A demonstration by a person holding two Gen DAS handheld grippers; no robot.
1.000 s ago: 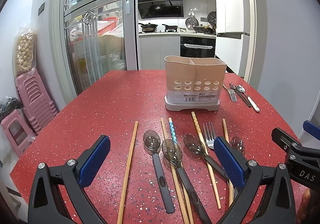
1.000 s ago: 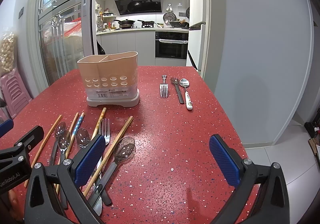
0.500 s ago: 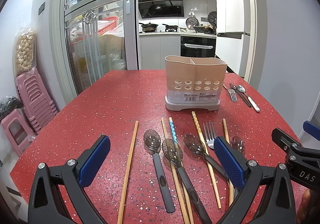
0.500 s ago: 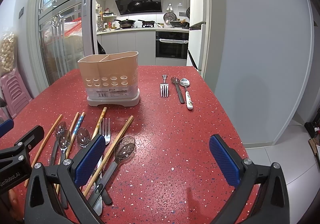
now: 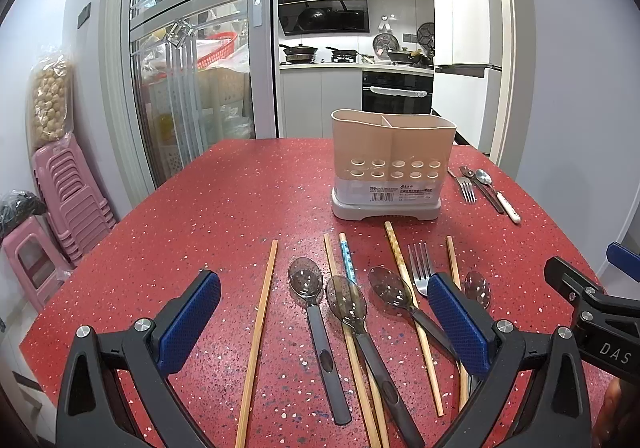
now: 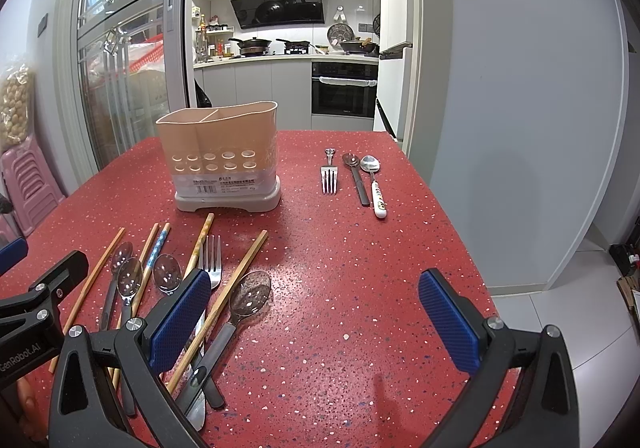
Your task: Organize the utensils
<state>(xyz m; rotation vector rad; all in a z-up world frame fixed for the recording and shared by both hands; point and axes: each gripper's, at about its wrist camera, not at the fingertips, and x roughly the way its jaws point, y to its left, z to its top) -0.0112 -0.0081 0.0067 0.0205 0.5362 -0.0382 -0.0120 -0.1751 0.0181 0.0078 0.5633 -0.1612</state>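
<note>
Utensils (image 5: pixel 344 312) lie beneath both grippers' spread fingers (image 5: pixel 188 324).

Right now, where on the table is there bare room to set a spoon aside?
Free: the red table left of the holder, and the stretch right of the loose chopsticks, in front of the small fork and two spoons. Crowded: the strip in front of the holder, under the left gripper.
</note>
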